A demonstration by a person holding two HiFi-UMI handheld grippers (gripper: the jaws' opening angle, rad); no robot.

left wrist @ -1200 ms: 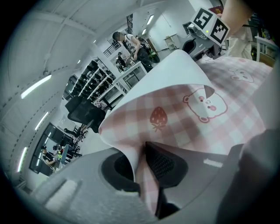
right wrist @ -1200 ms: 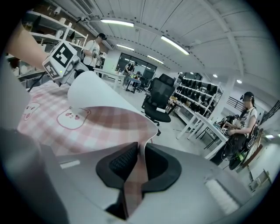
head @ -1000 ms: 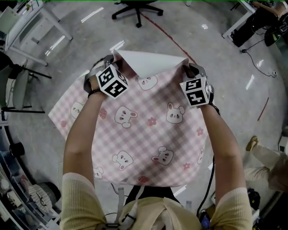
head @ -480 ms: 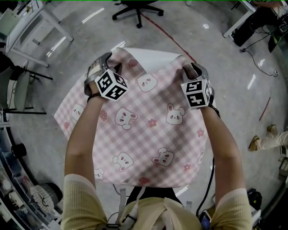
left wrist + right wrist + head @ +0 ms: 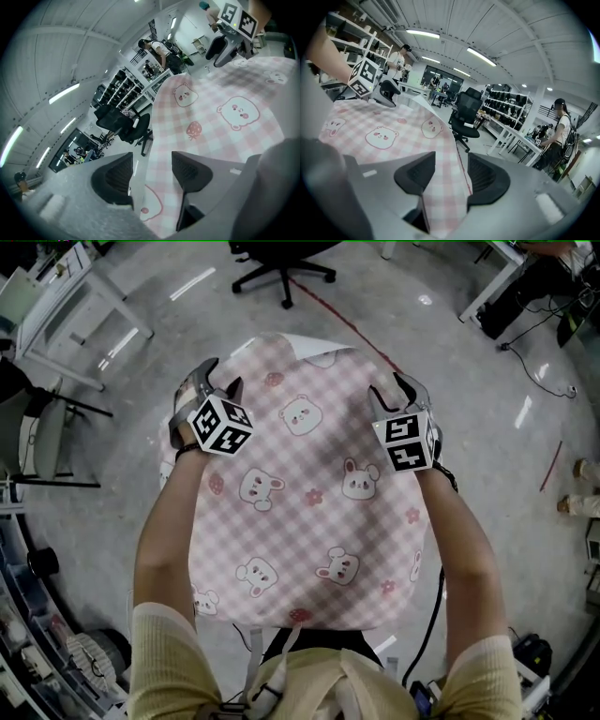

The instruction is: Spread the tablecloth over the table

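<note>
One office chair [image 5: 283, 268] beyond tablecloth [image 5: 309, 521]

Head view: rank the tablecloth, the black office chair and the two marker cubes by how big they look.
1. tablecloth, by far the largest.
2. black office chair, though it is cut off by the top edge and lies farther away.
3. left marker cube and right marker cube: they look alike, so not ranked.

Left forearm [image 5: 167, 521] and right forearm [image 5: 461, 540] are held outstretched, roughly parallel, with left claw [image 5: 150, 172] and right claw [image 5: 451, 176] both seen with jaws apart.
</note>
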